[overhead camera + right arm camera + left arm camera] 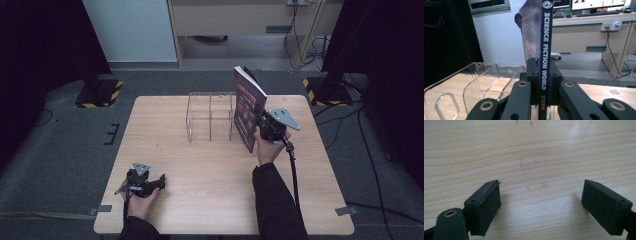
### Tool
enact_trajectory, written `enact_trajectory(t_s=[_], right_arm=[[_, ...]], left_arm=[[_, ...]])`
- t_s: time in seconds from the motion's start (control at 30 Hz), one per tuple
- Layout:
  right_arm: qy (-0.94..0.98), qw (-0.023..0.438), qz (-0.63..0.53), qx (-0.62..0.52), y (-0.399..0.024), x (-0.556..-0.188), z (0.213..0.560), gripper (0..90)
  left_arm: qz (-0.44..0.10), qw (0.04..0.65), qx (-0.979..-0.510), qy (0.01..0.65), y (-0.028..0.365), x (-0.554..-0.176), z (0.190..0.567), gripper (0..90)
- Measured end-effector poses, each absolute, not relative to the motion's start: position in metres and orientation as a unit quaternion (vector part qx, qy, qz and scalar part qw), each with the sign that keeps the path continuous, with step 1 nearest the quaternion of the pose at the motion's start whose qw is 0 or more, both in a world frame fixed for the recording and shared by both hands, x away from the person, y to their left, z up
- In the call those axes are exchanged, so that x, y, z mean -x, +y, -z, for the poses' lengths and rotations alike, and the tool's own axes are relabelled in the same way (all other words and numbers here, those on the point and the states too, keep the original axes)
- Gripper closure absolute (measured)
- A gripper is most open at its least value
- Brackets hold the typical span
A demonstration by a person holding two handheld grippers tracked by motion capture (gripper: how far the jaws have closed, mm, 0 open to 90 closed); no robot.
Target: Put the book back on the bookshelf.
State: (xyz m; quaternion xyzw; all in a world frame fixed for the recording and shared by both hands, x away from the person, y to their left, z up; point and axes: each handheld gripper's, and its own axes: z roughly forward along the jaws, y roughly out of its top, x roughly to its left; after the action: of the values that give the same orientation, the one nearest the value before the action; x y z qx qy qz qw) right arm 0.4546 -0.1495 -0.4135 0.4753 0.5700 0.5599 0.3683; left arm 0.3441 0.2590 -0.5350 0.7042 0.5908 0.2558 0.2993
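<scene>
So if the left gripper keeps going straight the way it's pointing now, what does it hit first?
Most likely the bare table top. The left gripper is open with nothing between its jaws, and its own view looks down onto wood grain ahead. How steeply it tilts is hard to judge.

I see a pale wood-grain table (200, 165) with slight sheen, a clear glossy plastic rack (210, 117) at twelve o'clock, and a glossy-covered book (546, 50).

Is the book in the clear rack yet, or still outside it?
Outside. The right gripper holds the book upright beside the rack, at its right end; the rack's slots look empty.
</scene>
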Motion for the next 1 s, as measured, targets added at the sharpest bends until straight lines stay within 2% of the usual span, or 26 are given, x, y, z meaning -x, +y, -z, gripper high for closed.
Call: enact_trajectory(t_s=[0.53, 1.0], right_arm=[[0.576, 0.375, -0.548, -0.477, -0.154, -0.443, 0.424, 82.6], [0.593, 0.366, -0.54, -0.473, -0.155, -0.443, 0.422, 72.1]], left_arm=[[-0.256, 0.299, -0.704, 0.591, 0.259, -0.344, 0.535, 14.6], [-0.256, 0.299, -0.704, 0.591, 0.259, -0.344, 0.535, 14.6]])
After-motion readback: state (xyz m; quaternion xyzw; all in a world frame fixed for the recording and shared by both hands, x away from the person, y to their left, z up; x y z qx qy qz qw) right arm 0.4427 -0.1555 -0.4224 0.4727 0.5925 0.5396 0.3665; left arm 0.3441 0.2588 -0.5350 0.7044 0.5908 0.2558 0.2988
